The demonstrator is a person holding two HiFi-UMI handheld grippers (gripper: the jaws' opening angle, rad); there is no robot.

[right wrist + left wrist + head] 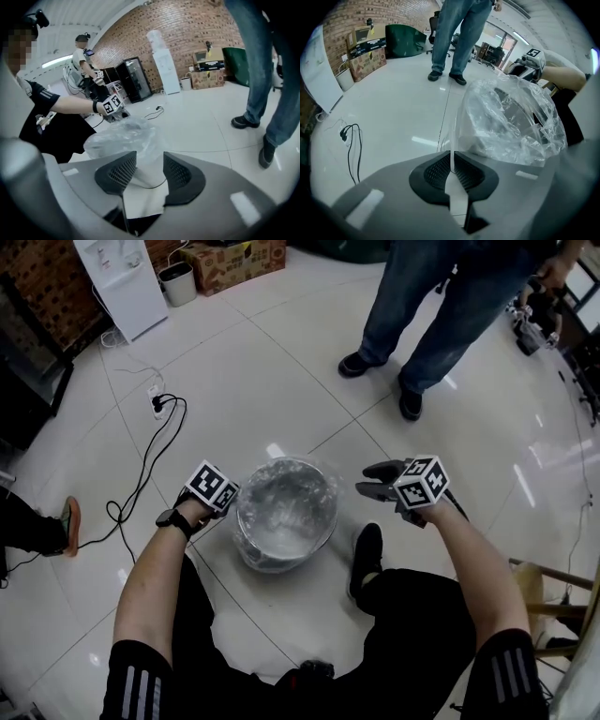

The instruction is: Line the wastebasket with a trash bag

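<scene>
- crinkly clear plastic trash bag (284,491) drapes over round shiny silvery wastebasket (272,562) on glossy white tile floor (281,371).
- left gripper (451,159) clamped on thin bag film; right gripper (150,161) jaws apart, empty.
- black cable (160,406) left, jeans-clad person (422,296) beyond.

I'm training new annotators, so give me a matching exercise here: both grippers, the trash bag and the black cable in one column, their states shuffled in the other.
1 left gripper
2 right gripper
3 trash bag
4 black cable

A lying on the floor
B open, holding nothing
C shut on the bag's edge
D clear, spread over the wastebasket

Pairs: 1-C, 2-B, 3-D, 4-A
</scene>
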